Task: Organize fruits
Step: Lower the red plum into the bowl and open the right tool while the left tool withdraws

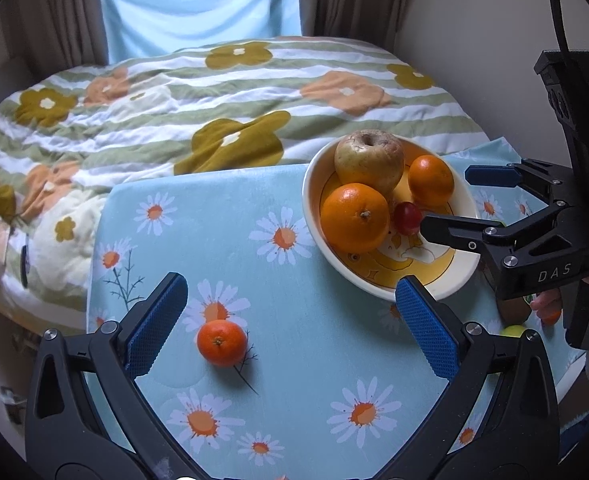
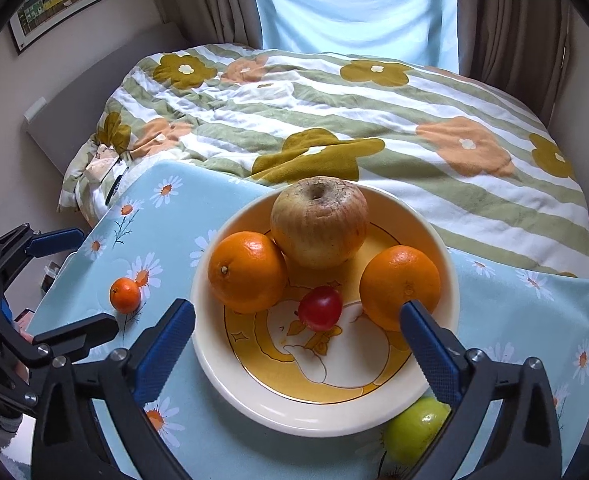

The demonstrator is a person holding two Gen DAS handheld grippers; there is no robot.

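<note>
A cream bowl (image 2: 334, 412) with a yellow inside stands on the daisy tablecloth. It holds a large apple (image 2: 318, 222), two oranges (image 2: 246, 272) (image 2: 400, 282) and a small red fruit (image 2: 320, 307). My right gripper (image 2: 298, 344) is open and empty, hovering over the bowl's near rim. A small mandarin (image 1: 221, 342) lies on the cloth in front of my left gripper (image 1: 290, 322), which is open and empty. The bowl (image 1: 378, 284) sits to its right. A green fruit (image 2: 414, 434) lies by the bowl's near right edge.
The table (image 1: 294, 400) abuts a bed with a flowered quilt (image 1: 214, 92). The right gripper (image 1: 446, 200) reaches over the bowl in the left wrist view. Curtains and a window are behind the bed.
</note>
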